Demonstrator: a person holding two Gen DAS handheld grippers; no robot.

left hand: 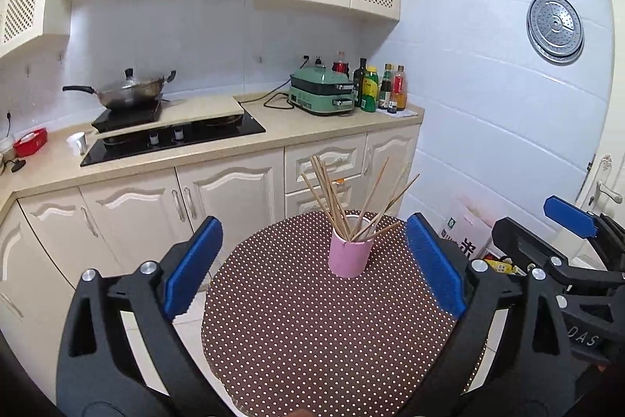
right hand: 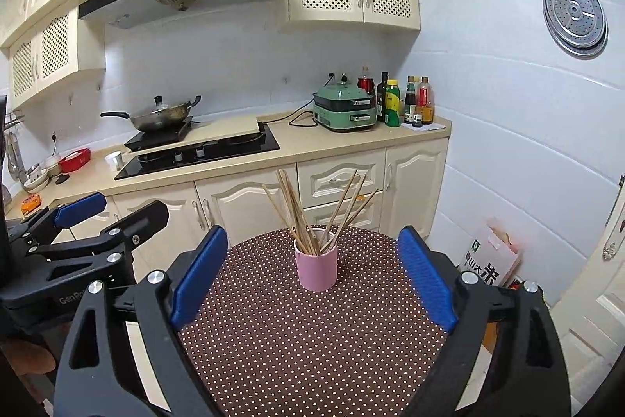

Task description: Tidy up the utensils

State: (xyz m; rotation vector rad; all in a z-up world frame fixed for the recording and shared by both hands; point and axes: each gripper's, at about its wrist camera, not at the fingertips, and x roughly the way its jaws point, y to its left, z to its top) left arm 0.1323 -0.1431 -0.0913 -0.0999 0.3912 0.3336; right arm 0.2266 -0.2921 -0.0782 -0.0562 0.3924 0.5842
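Note:
A pink cup (left hand: 349, 256) stands upright near the far edge of a round table with a brown dotted cloth (left hand: 312, 331). Several wooden chopsticks (left hand: 343, 206) stand fanned out in it. My left gripper (left hand: 312, 260) is open and empty, held above the table's near side, short of the cup. In the right wrist view the cup (right hand: 316, 267) and chopsticks (right hand: 312, 213) sit ahead of my right gripper (right hand: 312, 268), which is open and empty. The right gripper also shows in the left wrist view (left hand: 554, 245), to the right.
A kitchen counter (left hand: 273, 131) runs behind the table with a hob, a wok (left hand: 125, 90), a green appliance (left hand: 322, 90) and several bottles (left hand: 381, 88). Cream cabinets (left hand: 230, 198) stand below. A rice bag (right hand: 490, 260) sits on the floor at right, by a door (right hand: 609, 241).

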